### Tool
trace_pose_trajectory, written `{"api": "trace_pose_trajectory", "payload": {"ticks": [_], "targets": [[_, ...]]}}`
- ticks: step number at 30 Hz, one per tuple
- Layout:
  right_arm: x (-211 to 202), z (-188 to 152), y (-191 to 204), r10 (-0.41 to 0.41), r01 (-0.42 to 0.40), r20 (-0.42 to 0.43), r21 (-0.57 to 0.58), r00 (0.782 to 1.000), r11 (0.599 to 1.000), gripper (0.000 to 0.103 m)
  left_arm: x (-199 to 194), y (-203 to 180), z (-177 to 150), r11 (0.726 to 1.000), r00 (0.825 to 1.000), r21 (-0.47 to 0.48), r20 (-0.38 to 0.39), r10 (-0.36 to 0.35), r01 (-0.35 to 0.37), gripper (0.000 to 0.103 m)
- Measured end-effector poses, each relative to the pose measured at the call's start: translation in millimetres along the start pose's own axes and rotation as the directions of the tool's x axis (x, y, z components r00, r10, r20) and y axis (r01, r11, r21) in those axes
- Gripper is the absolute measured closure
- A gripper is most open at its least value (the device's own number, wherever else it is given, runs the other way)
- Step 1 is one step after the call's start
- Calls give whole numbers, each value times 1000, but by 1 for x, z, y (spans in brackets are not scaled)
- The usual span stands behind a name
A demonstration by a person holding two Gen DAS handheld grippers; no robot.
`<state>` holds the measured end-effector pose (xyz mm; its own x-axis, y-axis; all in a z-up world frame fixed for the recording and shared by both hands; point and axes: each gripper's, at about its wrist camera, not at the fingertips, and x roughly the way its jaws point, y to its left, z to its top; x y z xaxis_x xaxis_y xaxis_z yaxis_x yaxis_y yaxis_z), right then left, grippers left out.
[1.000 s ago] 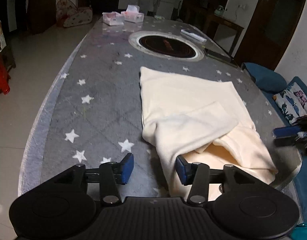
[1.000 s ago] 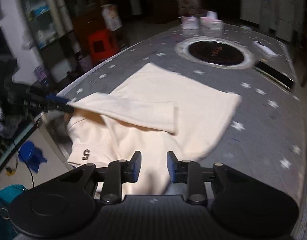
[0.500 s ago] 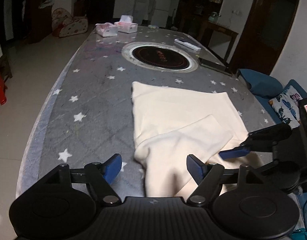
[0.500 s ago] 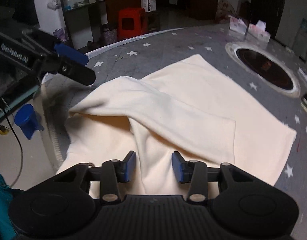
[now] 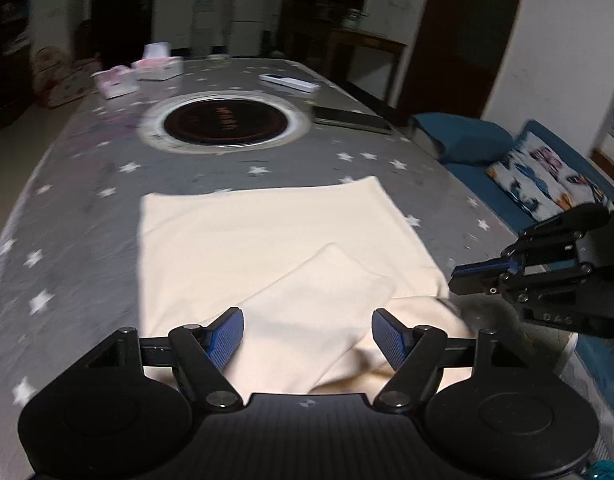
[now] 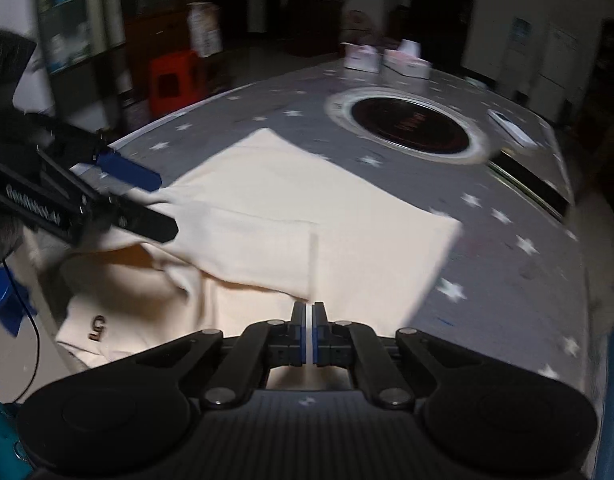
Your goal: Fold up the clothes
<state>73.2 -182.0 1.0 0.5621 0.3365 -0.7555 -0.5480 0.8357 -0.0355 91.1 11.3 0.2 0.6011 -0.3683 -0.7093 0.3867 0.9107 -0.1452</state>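
A cream garment [image 5: 267, 248] lies flat on the star-patterned table [image 5: 87, 208], one sleeve [image 5: 319, 296] folded across its body. My left gripper [image 5: 307, 338] hovers open over the sleeve's near end, with cloth showing between the pads but not pressed. In the right wrist view the left gripper [image 6: 167, 205] stands open at the garment's [image 6: 307, 208] left shoulder. My right gripper [image 6: 309, 312] has its pads together on the garment's near edge. The left wrist view shows the right gripper [image 5: 457, 280] shut at the cloth's right edge. A small "5" mark [image 6: 95, 326] sits near the hem.
A round dark hob [image 5: 227, 124] is set into the table beyond the garment. Two tissue boxes [image 5: 155, 68], a white remote [image 5: 289, 82] and a flat dark device [image 5: 351, 120] lie farther back. A blue bench with a patterned cushion [image 5: 539, 184] borders the right side. A red stool [image 6: 175, 84] stands on the floor.
The left gripper let go of the sleeve, opened wider and slid right over the garment. The right gripper's jaws closed from open to shut at the cloth's edge. The sleeve now rests across the body.
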Motion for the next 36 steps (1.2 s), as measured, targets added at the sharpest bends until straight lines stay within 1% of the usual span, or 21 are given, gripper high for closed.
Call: {"api": "trace_pose_trajectory", "payload": {"ticks": [2, 3, 5, 6, 7, 8, 10, 11, 12, 13, 14, 15, 18, 20, 22, 24, 27, 29, 32, 34, 36], "targets": [[0, -1, -5, 18, -17, -10, 24, 1000, 1000, 99, 15, -9, 4, 999, 999, 26, -23, -26, 26, 36], [1, -2, -7, 28, -27, -16, 36, 999, 999, 99, 24, -15, 5, 998, 999, 46, -40, -36, 38, 37], [1, -2, -9, 26, -26, -13, 33, 1000, 999, 97, 38, -26, 5, 995, 996, 85, -71, -52, 58, 41], [0, -3, -9, 29, -28, -13, 33, 1000, 999, 95, 44, -31, 4, 992, 995, 109, -82, -50, 59, 42], [0, -3, -11, 33, -32, -15, 36, 999, 999, 95, 51, -36, 3, 989, 995, 134, -91, -47, 59, 45], [0, -4, -12, 38, -37, -19, 41, 999, 999, 94, 56, -39, 2, 987, 996, 158, -90, -27, 41, 53], [2, -7, -10, 36, -35, -26, 30, 999, 999, 94, 61, -44, -1, 979, 997, 204, -77, 11, 5, 59], [3, -8, -10, 38, -37, -28, 32, 999, 999, 94, 62, -46, -2, 974, 998, 224, -67, 23, -8, 69], [4, -10, -10, 42, -41, -30, 38, 999, 998, 93, 63, -46, -2, 972, 998, 234, -57, 40, -25, 75], [4, -11, -10, 44, -43, -31, 41, 999, 998, 91, 62, -42, -1, 973, 998, 229, -52, 43, -30, 87], [5, -12, -10, 46, -44, -32, 43, 998, 998, 89, 61, -39, -1, 975, 998, 222, -47, 44, -33, 96], [5, -12, -10, 45, -44, -30, 44, 999, 998, 83, 58, -33, 1, 980, 998, 197, -41, 39, -30, 97], [4, -9, -6, 51, -50, -20, 29, 999, 998, 82, 33, -8, 8, 994, 999, 98, 31, 38, -41, 98], [4, -6, 0, 67, -67, -16, 2, 998, 998, 77, 12, 15, 12, 999, 995, 9, 86, 45, -46, 99], [5, -2, 9, 90, -91, -14, -39, 996, 995, 68, -12, 38, 14, 995, 988, -77, 137, 75, -65, 99], [10, 2, 21, 115, -116, -16, -93, 993, 989, 66, -35, 61, 12, 984, 976, -153, 182, 120, -93, 99], [19, 9, 41, 148, -150, -24, -172, 989, 974, 58, -69, 95, 3, 955, 951, -253, 223, 213, -155, 99], [28, 14, 54, 161, -164, -31, -213, 987, 963, 58, -87, 115, -7, 931, 934, -307, 227, 275, -199, 99], [42, 20, 73, 179, -184, -45, -261, 983, 947, 58, -109, 138, -27, 887, 911, -383, 210, 354, -257, 99], [50, 23, 83, 182, -189, -52, -283, 982, 940, 58, -118, 152, -42, 856, 900, -431, 186, 394, -286, 99], [58, 26, 92, 178, -186, -55, -303, 983, 935, 63, -122, 161, -57, 832, 894, -458, 153, 422, -314, 99]]}}
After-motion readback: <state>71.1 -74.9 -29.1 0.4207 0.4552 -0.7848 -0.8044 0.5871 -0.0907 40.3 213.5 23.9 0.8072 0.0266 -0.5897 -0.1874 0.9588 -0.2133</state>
